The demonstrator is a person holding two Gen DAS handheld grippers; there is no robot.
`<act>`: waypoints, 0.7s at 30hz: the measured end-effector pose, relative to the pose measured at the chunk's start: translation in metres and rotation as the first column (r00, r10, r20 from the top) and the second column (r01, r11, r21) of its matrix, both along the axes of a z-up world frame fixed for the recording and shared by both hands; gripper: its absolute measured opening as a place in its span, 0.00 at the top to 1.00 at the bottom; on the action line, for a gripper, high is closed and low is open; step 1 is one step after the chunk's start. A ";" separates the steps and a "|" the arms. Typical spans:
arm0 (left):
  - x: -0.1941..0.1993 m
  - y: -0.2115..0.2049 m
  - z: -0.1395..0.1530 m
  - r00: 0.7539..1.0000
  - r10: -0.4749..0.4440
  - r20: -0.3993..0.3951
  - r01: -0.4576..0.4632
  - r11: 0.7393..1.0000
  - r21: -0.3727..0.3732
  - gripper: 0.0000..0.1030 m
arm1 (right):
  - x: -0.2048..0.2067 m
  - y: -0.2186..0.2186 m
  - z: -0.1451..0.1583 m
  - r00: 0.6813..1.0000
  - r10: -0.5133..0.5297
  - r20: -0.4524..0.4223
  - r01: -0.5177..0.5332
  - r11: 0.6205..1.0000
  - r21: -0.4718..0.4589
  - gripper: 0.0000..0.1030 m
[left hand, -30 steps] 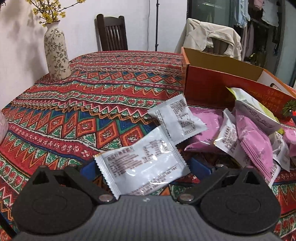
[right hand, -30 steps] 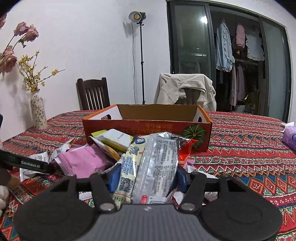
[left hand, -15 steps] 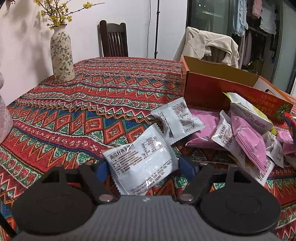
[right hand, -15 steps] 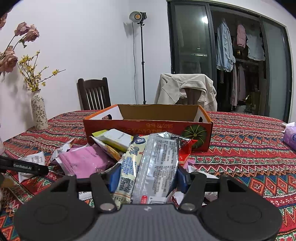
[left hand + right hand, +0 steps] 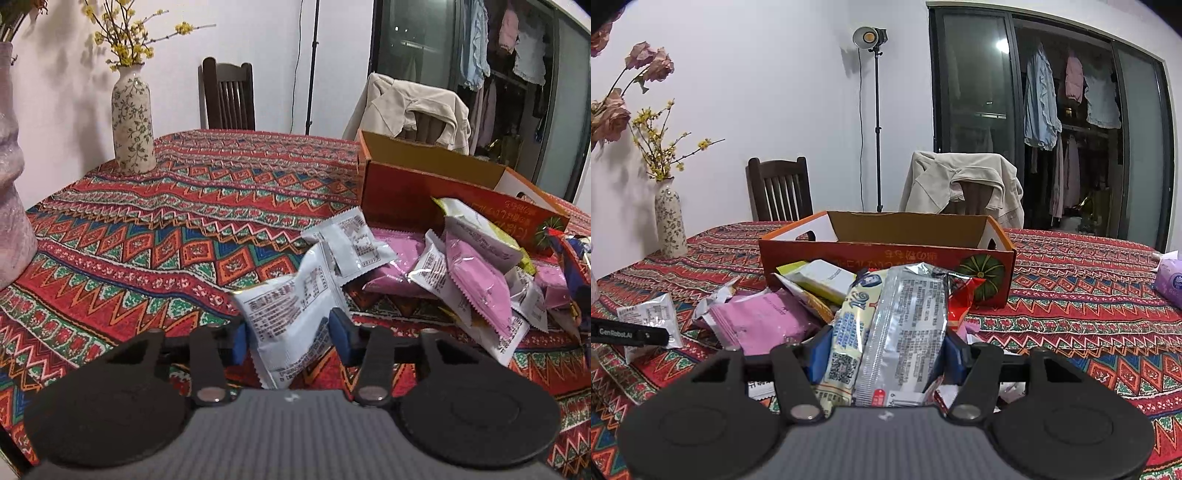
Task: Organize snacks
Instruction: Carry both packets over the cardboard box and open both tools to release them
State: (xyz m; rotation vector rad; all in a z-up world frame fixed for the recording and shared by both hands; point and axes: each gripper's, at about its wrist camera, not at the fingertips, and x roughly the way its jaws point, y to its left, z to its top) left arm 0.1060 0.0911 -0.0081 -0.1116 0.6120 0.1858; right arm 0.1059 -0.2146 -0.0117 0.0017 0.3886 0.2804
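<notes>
My left gripper [image 5: 288, 338] is shut on a white snack packet [image 5: 291, 310] and holds it above the tablecloth, left of the snack pile. My right gripper [image 5: 884, 354] is shut on a silver and cream snack packet [image 5: 897, 325], in front of the orange cardboard box [image 5: 886, 254]. The box also shows in the left wrist view [image 5: 424, 184]. A pile of pink packets [image 5: 476, 277] and white packets [image 5: 351, 243] lies before the box. The left gripper's finger [image 5: 628, 332] and its packet [image 5: 650, 317] show at the right wrist view's left edge.
A patterned vase [image 5: 133, 122] with yellow flowers stands at the table's far left. A pink vase [image 5: 11, 184] stands at the near left. Two chairs [image 5: 779, 192] stand behind the table, one with a beige jacket [image 5: 964, 184]. A purple tissue pack [image 5: 1171, 277] lies at right.
My left gripper has closed on the white packet and lifted it, crumpling it between the fingers. The right gripper has stayed still with its packet.
</notes>
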 end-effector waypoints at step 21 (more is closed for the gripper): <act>-0.007 -0.030 0.058 0.974 -0.096 0.205 0.088 0.995 0.050 0.88 | -0.011 -0.007 0.042 0.993 0.007 0.119 -0.002 0.999 -0.038 0.42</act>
